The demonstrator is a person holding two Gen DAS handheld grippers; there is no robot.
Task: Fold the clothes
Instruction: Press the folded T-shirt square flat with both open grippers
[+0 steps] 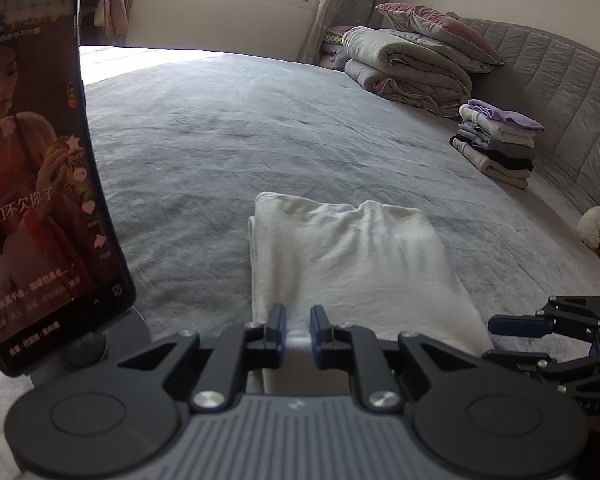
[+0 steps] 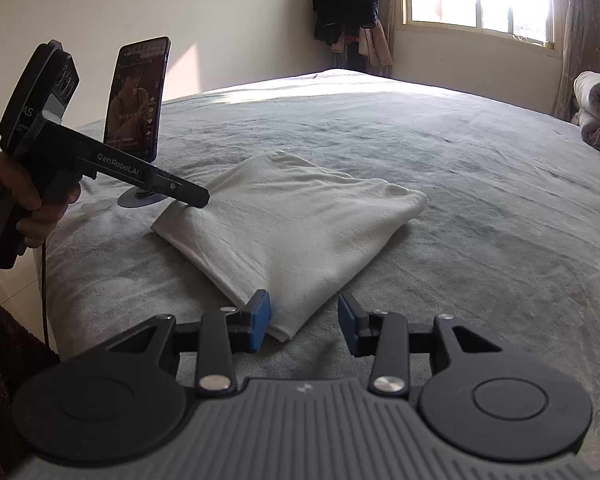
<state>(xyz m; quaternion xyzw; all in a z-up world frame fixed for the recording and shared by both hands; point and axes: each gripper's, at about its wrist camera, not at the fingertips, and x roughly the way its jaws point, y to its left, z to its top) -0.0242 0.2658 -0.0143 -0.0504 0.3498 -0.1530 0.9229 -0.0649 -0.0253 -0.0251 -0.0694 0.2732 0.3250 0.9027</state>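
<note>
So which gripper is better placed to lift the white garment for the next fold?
Left. The left gripper is clamped on the white garment's near edge; the right gripper is open, beside a corner, holding nothing.

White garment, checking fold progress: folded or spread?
Folded: the white garment lies as a compact layered rectangle with doubled edges.

Grey bed (image 1: pixel 220 128) bears white garment (image 1: pixel 348 252), clothes stack (image 1: pixel 496 144).

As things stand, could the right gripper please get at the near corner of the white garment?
Probably yes: the right gripper is open, with the white garment's near corner between its fingers, and nothing lies in the way. The left gripper holds the other near corner.
</note>
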